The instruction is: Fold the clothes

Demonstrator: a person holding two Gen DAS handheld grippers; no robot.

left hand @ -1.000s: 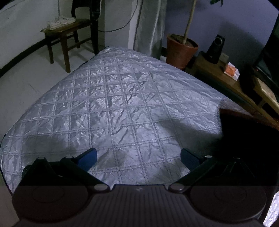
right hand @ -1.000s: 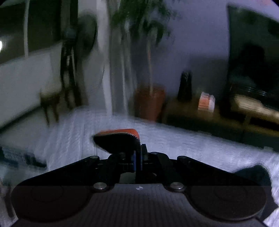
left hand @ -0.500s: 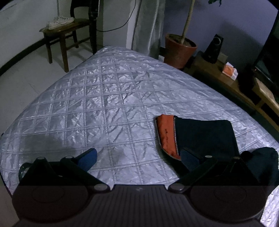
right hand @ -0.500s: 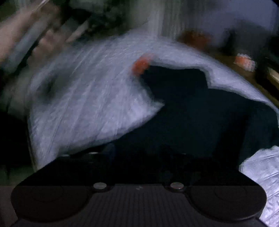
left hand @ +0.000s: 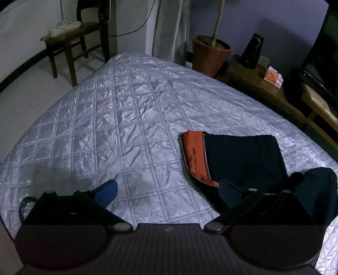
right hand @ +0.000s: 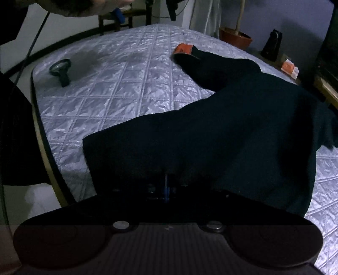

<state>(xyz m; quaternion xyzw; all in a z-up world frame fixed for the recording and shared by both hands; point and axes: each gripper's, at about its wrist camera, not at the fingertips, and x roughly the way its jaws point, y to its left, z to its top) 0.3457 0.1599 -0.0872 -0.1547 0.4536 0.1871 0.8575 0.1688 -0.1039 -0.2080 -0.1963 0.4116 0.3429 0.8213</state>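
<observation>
A dark navy jacket [left hand: 243, 156] with an orange lining [left hand: 194, 152] and a zip edge lies spread on the right half of the quilted silver bed cover [left hand: 126, 105]. My left gripper [left hand: 168, 186] hangs open above the cover. Its right fingertip [left hand: 227, 187] is at the jacket's near edge and nothing sits between the pads. In the right wrist view the jacket [right hand: 232, 118] fills the middle, with its orange-lined corner [right hand: 183, 48] at the far end. My right gripper [right hand: 166, 184] is low over the dark cloth, jaws closing with the pads together. It is too dark to tell if cloth is pinched.
A small black ring-headed object [right hand: 61, 69] lies near the cover's left corner. Beyond the bed stand a wooden chair [left hand: 69, 36] with white shoes, a potted plant [left hand: 210, 52], a speaker [left hand: 252, 50] and a low wooden bench [left hand: 274, 88]. A person's hand [right hand: 84, 6] is at the top left.
The jacket has landed on the bed and come into the left wrist view. My right gripper let go of the orange-lined edge and swung down over the dark cloth. The left gripper stayed put.
</observation>
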